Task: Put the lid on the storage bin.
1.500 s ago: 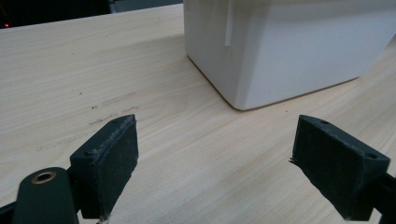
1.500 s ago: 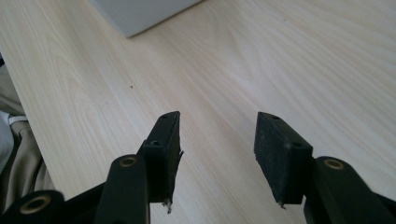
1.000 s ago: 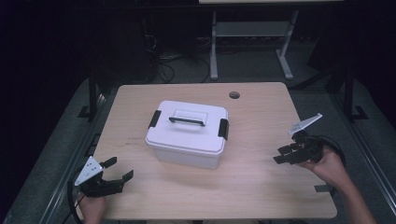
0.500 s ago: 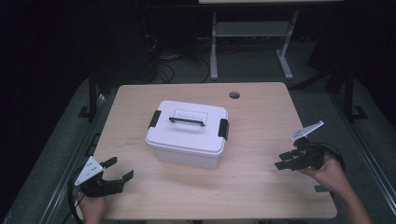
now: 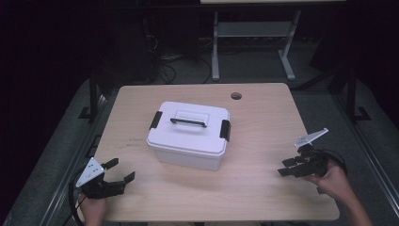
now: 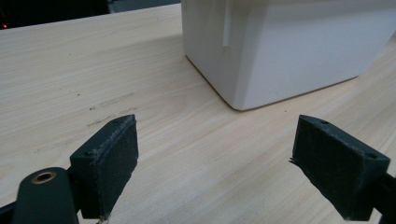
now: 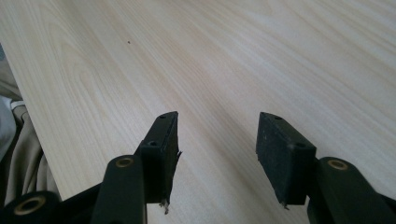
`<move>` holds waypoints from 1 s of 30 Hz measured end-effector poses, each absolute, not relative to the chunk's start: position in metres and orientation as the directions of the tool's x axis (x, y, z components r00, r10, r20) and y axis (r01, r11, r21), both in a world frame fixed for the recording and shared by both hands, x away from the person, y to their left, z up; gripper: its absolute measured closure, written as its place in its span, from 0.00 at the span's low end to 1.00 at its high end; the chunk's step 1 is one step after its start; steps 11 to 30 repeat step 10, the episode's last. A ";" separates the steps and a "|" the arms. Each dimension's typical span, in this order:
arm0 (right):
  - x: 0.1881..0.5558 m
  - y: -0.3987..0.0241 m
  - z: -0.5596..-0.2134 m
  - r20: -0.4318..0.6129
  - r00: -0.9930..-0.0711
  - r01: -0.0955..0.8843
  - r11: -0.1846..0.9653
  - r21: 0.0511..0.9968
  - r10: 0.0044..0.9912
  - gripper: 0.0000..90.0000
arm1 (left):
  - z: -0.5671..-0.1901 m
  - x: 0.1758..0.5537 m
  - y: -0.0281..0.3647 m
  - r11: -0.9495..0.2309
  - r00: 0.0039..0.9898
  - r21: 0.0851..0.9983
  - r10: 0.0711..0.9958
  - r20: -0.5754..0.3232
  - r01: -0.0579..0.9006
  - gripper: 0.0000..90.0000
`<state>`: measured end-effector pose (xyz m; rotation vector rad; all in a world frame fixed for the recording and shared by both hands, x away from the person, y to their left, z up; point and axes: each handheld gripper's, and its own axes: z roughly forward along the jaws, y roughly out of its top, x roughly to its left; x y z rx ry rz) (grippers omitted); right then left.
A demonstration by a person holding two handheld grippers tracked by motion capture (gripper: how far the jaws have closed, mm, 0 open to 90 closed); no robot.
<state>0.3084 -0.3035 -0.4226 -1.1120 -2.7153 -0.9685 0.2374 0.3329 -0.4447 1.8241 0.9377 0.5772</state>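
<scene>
A white plastic box (image 5: 188, 136) with a shut lid, a black handle (image 5: 188, 122) and black side latches stands in the middle of the wooden table (image 5: 263, 122). My left gripper (image 5: 121, 169) rests near the table's front left corner, open wide and aimed at the box. In the left gripper view its jaws (image 6: 215, 149) frame bare wood, with the box's corner (image 6: 280, 51) just beyond. My right gripper (image 5: 283, 167) hovers low over the front right of the table, pointing left. In the right gripper view it (image 7: 217, 140) is open with nothing between its pads.
A round cable hole (image 5: 236, 96) sits in the tabletop at the back right. A metal stand (image 5: 254, 42) and cables lie on the dark floor behind the table. Pale cloth (image 7: 14, 140) shows past the table's edge in the right gripper view.
My right gripper has sunk a little toward the tabletop and the near edge. The left gripper and the box have not moved.
</scene>
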 end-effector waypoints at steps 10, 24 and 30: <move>0.301 -0.305 -0.430 0.279 -0.738 0.652 0.543 0.529 0.614 0.52 | -0.444 0.238 0.333 -0.238 0.591 0.907 0.807 -0.015 0.347 0.15; 0.301 -0.305 -0.430 0.279 -0.738 0.652 0.543 0.529 0.614 0.52 | -0.444 0.238 0.333 -0.238 0.591 0.907 0.807 -0.015 0.347 0.15; 0.301 -0.305 -0.430 0.279 -0.738 0.652 0.543 0.529 0.614 0.52 | -0.444 0.238 0.333 -0.238 0.591 0.907 0.807 -0.015 0.347 0.15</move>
